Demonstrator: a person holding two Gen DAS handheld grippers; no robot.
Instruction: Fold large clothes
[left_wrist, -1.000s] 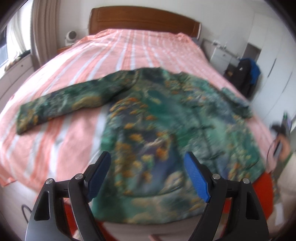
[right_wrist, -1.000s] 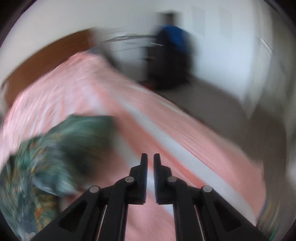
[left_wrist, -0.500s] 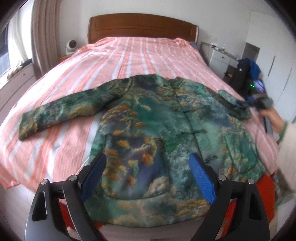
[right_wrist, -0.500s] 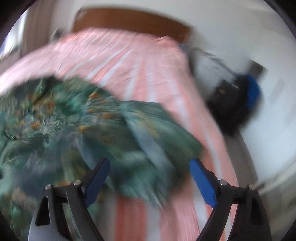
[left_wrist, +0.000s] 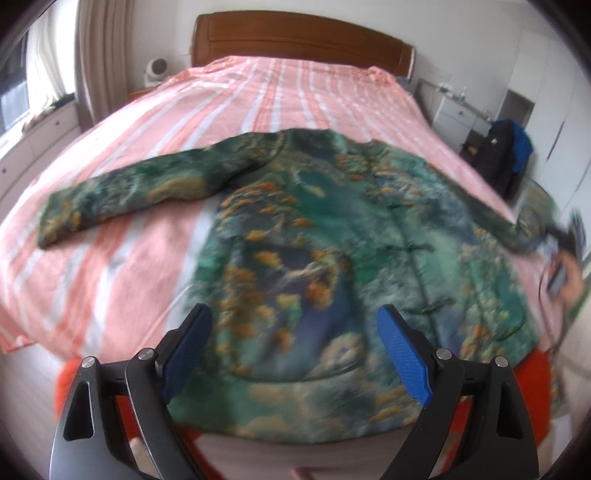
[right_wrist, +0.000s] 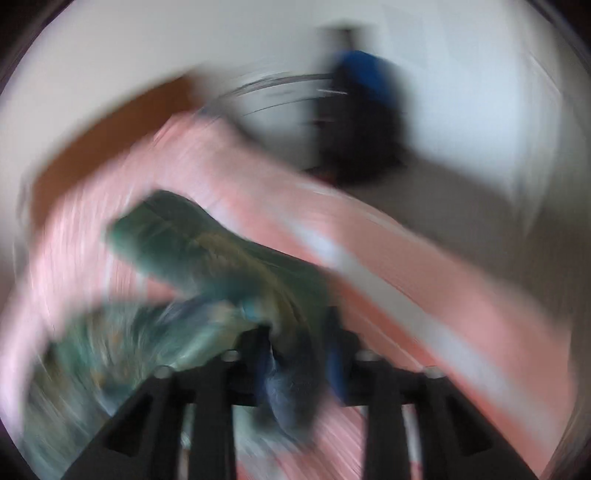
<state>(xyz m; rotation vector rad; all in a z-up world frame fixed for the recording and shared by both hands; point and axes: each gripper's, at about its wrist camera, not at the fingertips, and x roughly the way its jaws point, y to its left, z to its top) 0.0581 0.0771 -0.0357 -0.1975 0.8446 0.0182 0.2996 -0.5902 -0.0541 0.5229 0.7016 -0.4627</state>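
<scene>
A green patterned jacket with orange and blue print lies flat, front up, on the bed, its left sleeve stretched out to the side. My left gripper is open and empty above the jacket's hem. My right gripper is closed on the jacket's right sleeve, which runs up between the fingers; this view is heavily blurred. From the left wrist view the right gripper shows at the far right edge, at the sleeve's cuff.
The bed has a pink and white striped cover and a wooden headboard. A white nightstand and a black and blue bag stand at the right. A window and curtain are at the left.
My right gripper was open over the right sleeve half a second ago and has now closed on it and swung. My left gripper stayed open, shifting slightly over the hem.
</scene>
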